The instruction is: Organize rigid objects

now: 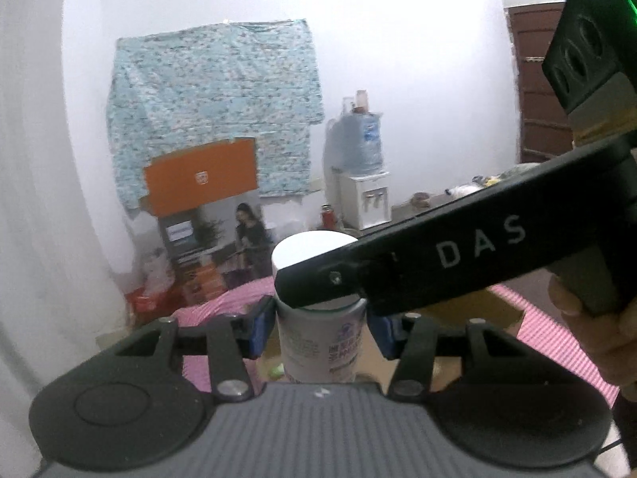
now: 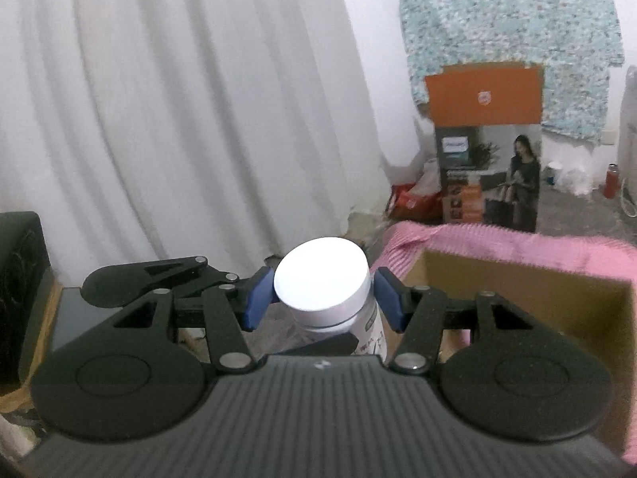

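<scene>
Left wrist view: the left claw point(image 1: 321, 328) grasps a white bottle point(image 1: 318, 342) by its body, blue pads point(image 1: 260, 328) pressed on both sides; the white cap point(image 1: 308, 255) stands upright above them; the right claw's black body (marked DAS) crosses over the cap, a hand point(image 1: 597, 342) beneath it; below lies a cardboard box point(image 1: 497, 310) on pink cloth point(image 1: 557, 334), its contents hidden.

Right wrist view: the right claw point(image 2: 324, 298) clenches the same bottle point(image 2: 368, 334) just below its cap point(image 2: 322, 277), pads point(image 2: 258, 298) touching; the open cardboard box point(image 2: 517, 283) sits to the right, its inside mostly hidden; the pink cloth point(image 2: 517, 245) drapes behind it.
</scene>
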